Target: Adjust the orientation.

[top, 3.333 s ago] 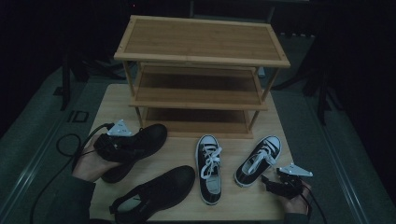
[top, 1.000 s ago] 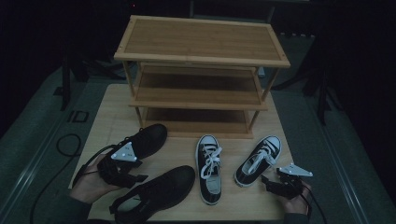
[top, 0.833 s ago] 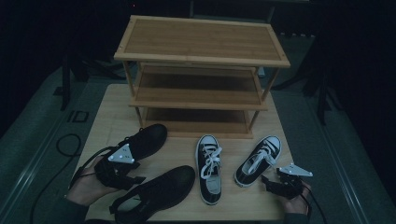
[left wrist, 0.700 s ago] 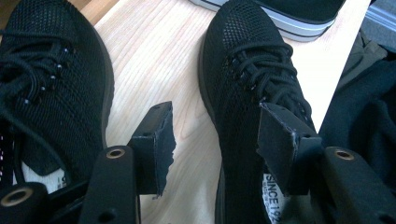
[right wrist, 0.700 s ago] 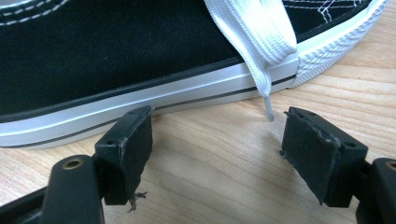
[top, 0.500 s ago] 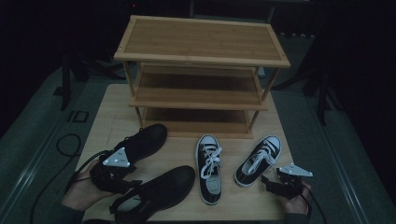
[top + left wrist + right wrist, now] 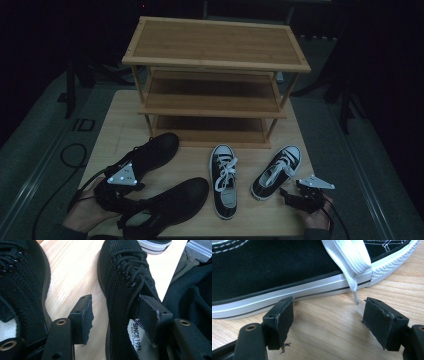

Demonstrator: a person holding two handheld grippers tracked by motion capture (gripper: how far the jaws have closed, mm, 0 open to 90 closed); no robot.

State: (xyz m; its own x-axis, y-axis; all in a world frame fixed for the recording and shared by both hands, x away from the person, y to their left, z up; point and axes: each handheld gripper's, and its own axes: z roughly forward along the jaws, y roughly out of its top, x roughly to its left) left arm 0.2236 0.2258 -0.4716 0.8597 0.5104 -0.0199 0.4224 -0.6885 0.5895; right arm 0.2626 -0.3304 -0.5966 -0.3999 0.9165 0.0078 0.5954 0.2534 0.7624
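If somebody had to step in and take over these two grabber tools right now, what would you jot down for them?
Left gripper: open, jaws either side of the collar wall of the near black shoe, one inside its opening; not closed on it.
Right gripper: open, holding nothing, just off the sole of the right sneaker.
Things: a second black shoe and the middle sneaker also lie on the table, in front of the wooden rack.
Done: no shoe is on the rack's shelves.
Left: probably close on the near black shoe and shelve it, then the other three.
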